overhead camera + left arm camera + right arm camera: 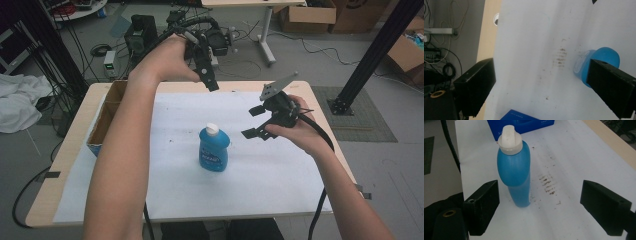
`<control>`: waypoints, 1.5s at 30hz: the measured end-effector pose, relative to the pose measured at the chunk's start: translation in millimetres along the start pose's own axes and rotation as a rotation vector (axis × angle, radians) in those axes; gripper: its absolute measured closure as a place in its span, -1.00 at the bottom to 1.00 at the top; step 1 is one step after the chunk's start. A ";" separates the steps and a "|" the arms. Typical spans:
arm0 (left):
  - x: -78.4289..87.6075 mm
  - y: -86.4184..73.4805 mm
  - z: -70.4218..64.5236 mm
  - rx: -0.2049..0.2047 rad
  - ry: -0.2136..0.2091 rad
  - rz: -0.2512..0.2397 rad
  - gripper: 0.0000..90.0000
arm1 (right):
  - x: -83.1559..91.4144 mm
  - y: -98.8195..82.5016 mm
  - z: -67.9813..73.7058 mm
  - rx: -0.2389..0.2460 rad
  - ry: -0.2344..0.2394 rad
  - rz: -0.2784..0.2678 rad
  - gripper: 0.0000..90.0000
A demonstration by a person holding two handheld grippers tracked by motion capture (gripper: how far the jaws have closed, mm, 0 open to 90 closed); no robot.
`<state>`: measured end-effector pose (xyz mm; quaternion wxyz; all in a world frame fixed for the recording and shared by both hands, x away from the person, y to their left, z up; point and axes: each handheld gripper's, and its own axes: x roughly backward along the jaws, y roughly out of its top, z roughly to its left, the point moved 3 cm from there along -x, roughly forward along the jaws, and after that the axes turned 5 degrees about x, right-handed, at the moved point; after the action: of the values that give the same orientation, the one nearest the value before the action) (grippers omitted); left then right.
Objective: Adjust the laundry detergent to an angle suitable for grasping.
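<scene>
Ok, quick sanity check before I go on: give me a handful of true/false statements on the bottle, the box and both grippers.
1. The blue bottle stands upright on the white sheet. True.
2. The bottle's white cap is off and lying on the sheet. False: the cap sits on the bottle.
3. The right gripper is clamped on the bottle. False: its jaws are open, apart from the bottle.
4. The left gripper is open, holding nothing. True.
5. The cardboard box sits at the table's left edge. True.
</scene>
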<state>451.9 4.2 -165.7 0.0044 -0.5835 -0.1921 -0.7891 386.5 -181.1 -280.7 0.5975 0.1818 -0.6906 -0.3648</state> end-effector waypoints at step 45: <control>-5.3 -3.1 -2.8 0.001 0.004 0.012 -0.78 | -81.6 -6.8 25.8 0.021 0.075 0.034 -0.64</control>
<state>450.3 5.1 -172.3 0.0098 -0.5831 -0.1889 -0.7901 378.5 -122.2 -342.7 0.6272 0.1900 -0.6744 -0.3402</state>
